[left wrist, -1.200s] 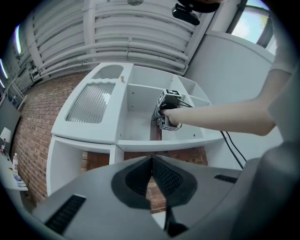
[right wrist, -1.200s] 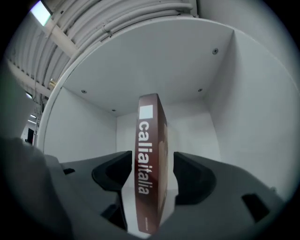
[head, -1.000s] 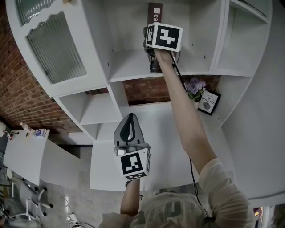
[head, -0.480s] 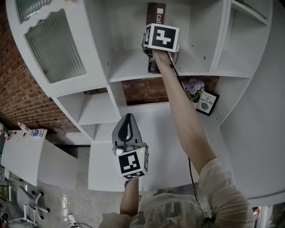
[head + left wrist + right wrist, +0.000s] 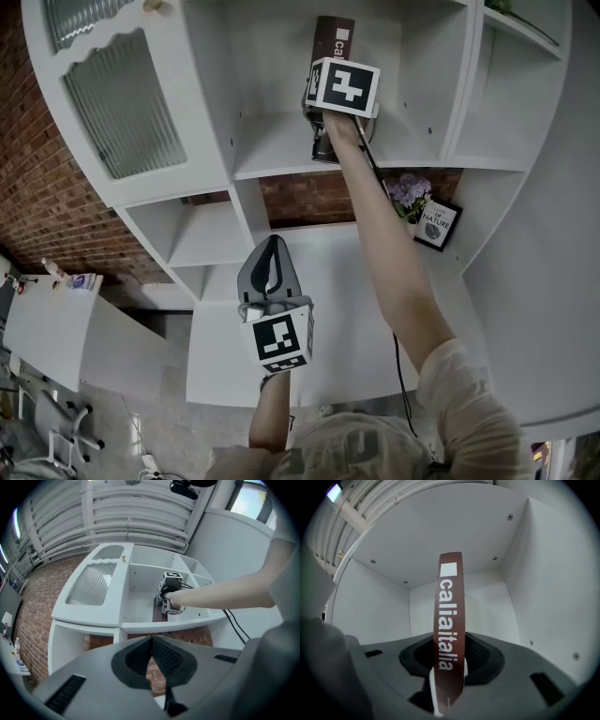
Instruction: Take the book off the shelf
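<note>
A thin brown book [image 5: 334, 36] with white lettering on its spine stands upright in a compartment of the white shelf [image 5: 281, 150]. My right gripper [image 5: 324, 131] reaches into that compartment at arm's length. In the right gripper view the book's spine [image 5: 450, 616] runs up between the jaws of my right gripper [image 5: 450, 660], which are closing with the pads against its lower end. My left gripper [image 5: 272, 253] hangs lower, in front of the shelf, shut with nothing in it. From the left gripper view its joined tips [image 5: 152, 641] point at the shelf and the book [image 5: 157, 613].
A ribbed glass door [image 5: 122, 103] closes the shelf's left section. On a lower ledge to the right stand purple flowers [image 5: 411, 185] and a framed picture [image 5: 437, 217]. Brick wall [image 5: 309, 192] shows behind the open compartments. A white table [image 5: 47, 328] is at the lower left.
The right gripper has stayed at the book in the compartment and drawn slightly toward me and to the right. The left gripper has barely moved.
</note>
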Demonstrator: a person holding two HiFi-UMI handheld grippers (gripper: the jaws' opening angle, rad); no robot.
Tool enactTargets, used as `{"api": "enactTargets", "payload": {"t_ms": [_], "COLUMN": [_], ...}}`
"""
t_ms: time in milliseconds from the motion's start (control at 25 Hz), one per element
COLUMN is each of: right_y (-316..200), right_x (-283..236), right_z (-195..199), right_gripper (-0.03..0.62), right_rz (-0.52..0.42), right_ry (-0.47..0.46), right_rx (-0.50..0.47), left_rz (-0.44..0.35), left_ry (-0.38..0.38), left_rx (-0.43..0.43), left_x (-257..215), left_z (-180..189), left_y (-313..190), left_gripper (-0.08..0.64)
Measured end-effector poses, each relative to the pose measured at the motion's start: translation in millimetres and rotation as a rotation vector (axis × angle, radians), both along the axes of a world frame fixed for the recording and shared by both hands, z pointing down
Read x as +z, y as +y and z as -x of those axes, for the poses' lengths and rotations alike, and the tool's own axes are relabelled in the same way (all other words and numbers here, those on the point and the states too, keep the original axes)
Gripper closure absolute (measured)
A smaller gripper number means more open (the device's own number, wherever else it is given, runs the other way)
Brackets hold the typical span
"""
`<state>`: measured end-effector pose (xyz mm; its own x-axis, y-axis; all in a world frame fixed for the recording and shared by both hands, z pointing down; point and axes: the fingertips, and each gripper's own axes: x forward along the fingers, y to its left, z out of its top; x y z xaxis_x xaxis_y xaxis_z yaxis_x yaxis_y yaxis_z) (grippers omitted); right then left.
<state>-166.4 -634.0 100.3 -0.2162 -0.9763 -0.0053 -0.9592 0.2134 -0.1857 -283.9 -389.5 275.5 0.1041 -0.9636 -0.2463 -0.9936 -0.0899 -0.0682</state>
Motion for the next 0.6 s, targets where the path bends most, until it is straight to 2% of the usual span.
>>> {"api": "enactTargets", "payload": {"t_ms": [200, 600], "right_y": [14.3, 97.7], "right_x": [-1.2, -9.7], "right_z": [-7.2, -19.9], "right_gripper": [0.446, 0.446], "right_rz": [-0.022, -0.177], "right_ry": [-0.024, -0.019], "right_rx": [-0.014, -0.083], "left_rz": [-0.049, -0.093], "left_ry": [-0.025, -0.009], "left_rx": [0.000, 0.024], "left_x": [-24.8, -50.9], "left_z": [-7.1, -23.3], "left_y": [-2.5, 9.2], "left_gripper": [0.548, 0.548]}}
